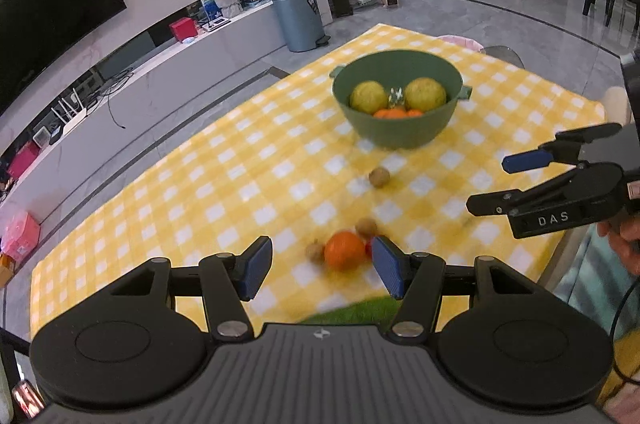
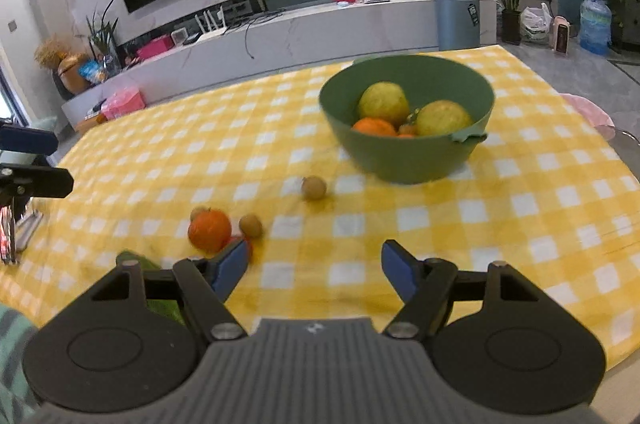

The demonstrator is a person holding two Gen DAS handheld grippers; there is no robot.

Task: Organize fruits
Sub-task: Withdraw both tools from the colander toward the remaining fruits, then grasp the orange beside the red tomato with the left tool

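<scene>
Green round bowl (image 2: 404,160) | smooth orange (image 2: 209,229) on checked cloth (image 2: 520,224) | left gripper (image 1: 320,266), right gripper (image 2: 314,270) wide apart, empty

Black left gripper (image 1: 320,268), blue ribbed pads, silver screws, right gripper (image 1: 496,184) marked "DAS"

A bowl (image 2: 408,144) stands on the tabletop (image 2: 520,224), toward its far side. In the bowl lie two large round fruits (image 2: 383,103) side by side, with an orange (image 2: 374,127) in front of them. One small round fruit (image 2: 314,187) lies alone before the bowl. Nearer the front edge lies a loose orange (image 2: 209,230), with small fruits just beside it on either side.
</scene>
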